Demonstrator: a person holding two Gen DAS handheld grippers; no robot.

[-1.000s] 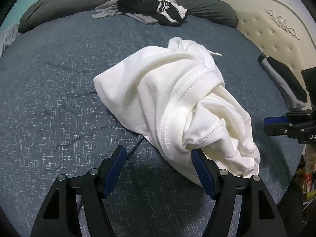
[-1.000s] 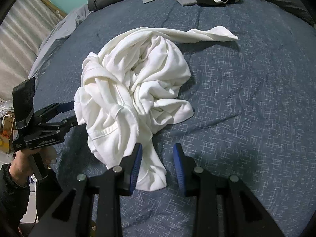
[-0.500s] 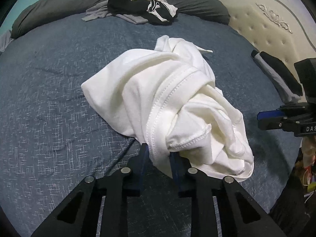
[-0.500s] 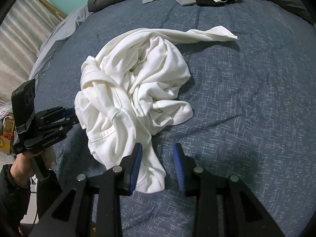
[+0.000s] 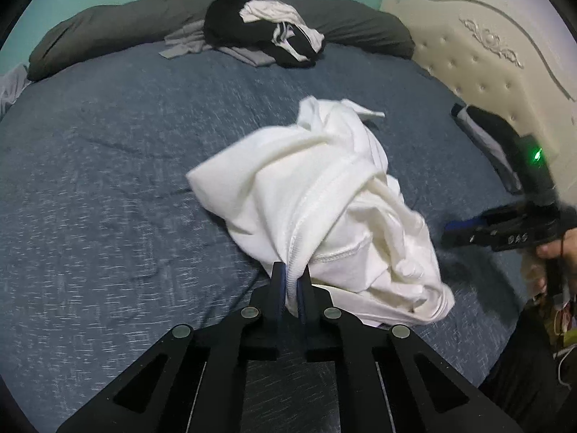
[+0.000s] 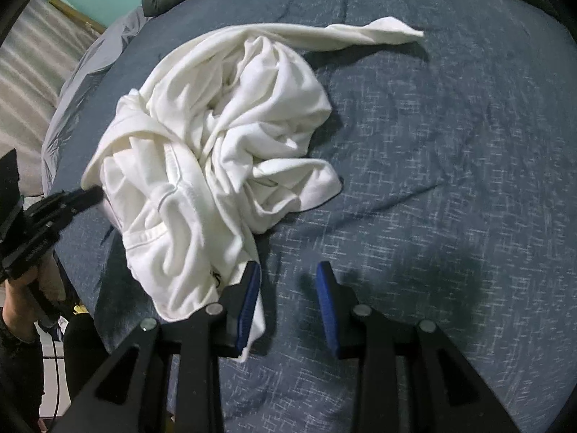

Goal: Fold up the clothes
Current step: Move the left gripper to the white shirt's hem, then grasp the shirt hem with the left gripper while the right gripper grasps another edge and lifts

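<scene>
A crumpled white garment (image 5: 324, 195) is spread in a heap on the blue patterned bedcover (image 5: 108, 187), roughly in the middle of the bed, and from the right wrist view it is seen with 1 long sleeve (image 6: 364, 32) stretched out flat toward the far right side. The left gripper (image 5: 291, 281) is clamped on a stitched hem of the garment: the 2 blue pads are pressed nearly together with a bunched fold of white cloth pinched between them, and the fabric is drawn taut from the heap down into the jaws. The right gripper (image 6: 288, 299) is held over the near edge of the garment with its jaws partly apart; nothing is gripped between them, only bare bedcover is seen in the gap, while the inner face of its left blue pad (image 6: 249, 303) is overlapped by a loose flap of the white cloth. In the left wrist view the right gripper (image 5: 465, 229) is seen at the right edge, held by a hand (image 5: 562, 249). At the far end of the bed a pile of black, white and grey clothes (image 5: 263, 34) is laid against a long dark grey pillow (image 5: 108, 32). A cream tufted headboard (image 5: 487, 57) is seen on the right, with a dark folded item (image 5: 483, 126) lying just beside it
</scene>
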